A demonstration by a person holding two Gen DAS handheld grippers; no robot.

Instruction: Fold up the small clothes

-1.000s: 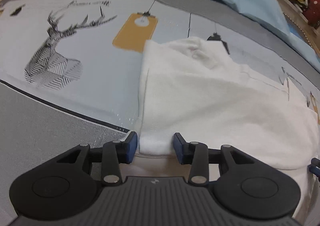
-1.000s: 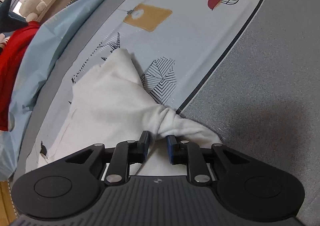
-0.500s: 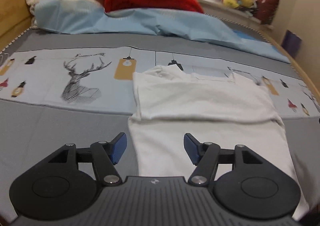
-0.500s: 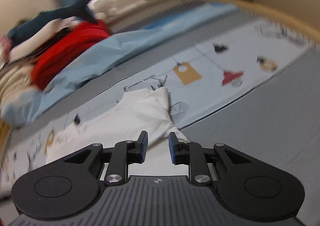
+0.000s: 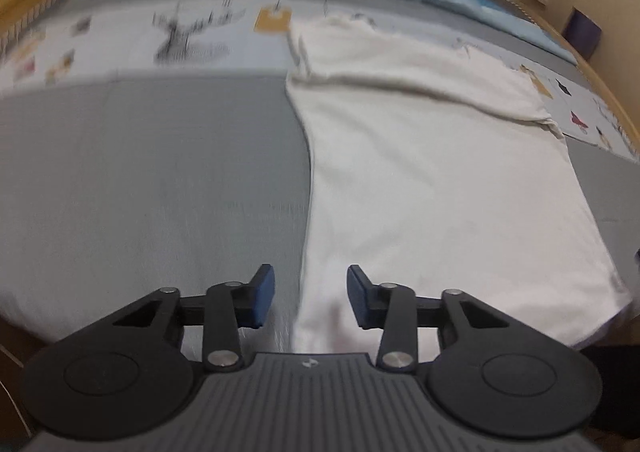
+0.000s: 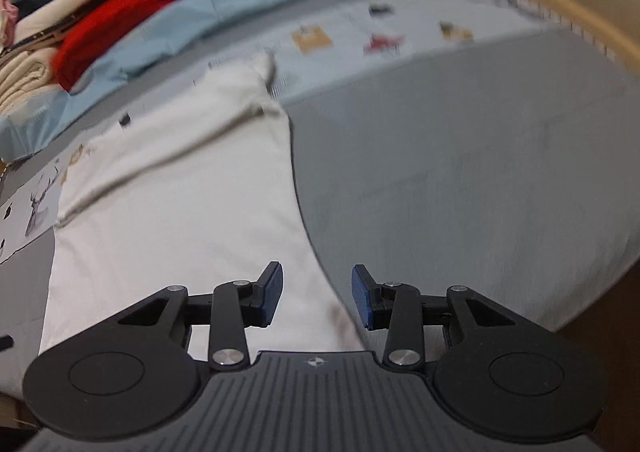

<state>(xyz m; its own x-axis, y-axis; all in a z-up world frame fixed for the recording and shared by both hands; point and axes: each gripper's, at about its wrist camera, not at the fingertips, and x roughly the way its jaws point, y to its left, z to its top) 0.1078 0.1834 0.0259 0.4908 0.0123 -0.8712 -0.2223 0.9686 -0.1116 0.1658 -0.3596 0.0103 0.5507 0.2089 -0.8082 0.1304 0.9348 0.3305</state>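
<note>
Left wrist view: the left claw (image 5: 307, 296) stands wide open with nothing between its blue pads (image 5: 262, 296). The white garment (image 5: 432, 172) lies flat on the grey bed cover (image 5: 152, 180), its far part folded toward the near side so that a doubled band crosses it. The garment's left edge runs down between the two pads, so the left pad is over bare cover and the right pad over cloth. The view is blurred; whether the pads touch the fabric cannot be told.

Right wrist view: the right claw (image 6: 317, 296) is likewise wide open and holds nothing. Here the white garment (image 6: 172, 212) fills the left half, and its right edge passes between the pads; the left pad is over cloth, the right over the grey bed cover (image 6: 460, 172). Folded red fabric (image 6: 120, 20) lies far back, well apart.
</note>
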